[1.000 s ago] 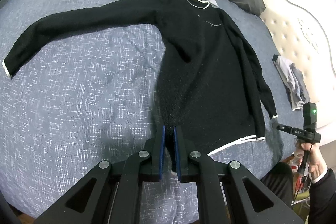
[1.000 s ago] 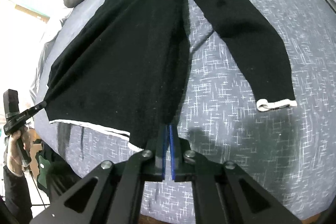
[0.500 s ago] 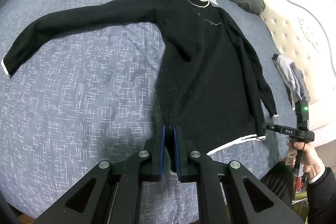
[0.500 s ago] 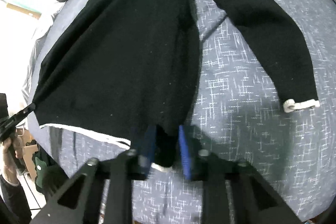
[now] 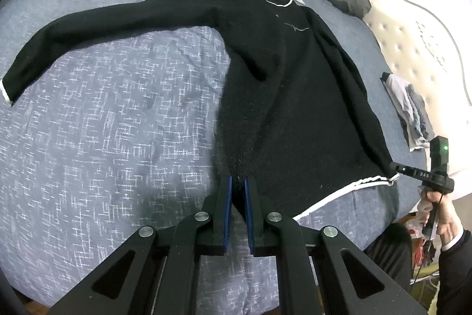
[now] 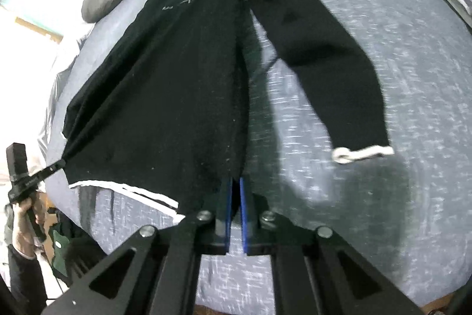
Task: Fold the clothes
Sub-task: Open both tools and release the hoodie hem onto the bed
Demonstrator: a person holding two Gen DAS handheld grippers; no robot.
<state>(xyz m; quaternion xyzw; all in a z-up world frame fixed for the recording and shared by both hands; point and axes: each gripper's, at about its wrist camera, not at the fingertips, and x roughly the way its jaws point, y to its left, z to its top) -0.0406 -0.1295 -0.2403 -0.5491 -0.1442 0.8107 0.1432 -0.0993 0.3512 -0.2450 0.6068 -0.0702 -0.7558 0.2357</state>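
Fuzzy matt black knit sweater [image 5: 295, 96] with white ribbed trim, grey-blue woven cloth bedspread [image 5: 103, 123] flecked white, matt black plastic gripper fingers [image 5: 219, 205] with smooth blue pads, shiny metal bolts [image 5: 201, 216]

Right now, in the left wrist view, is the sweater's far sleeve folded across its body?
No: the sleeve lies stretched out flat on the bedspread, away from the sweater's body, its white cuff at the far end.

1. Left wrist cam sits low behind its own gripper [image 5: 238, 182], angled down over the bed [image 5: 103, 138] toward the pillows.
2. Right wrist cam, same deal [image 6: 234, 182].
3. Both share the sweater [image 5: 295, 108] and catch each other's gripper at the frame edge.
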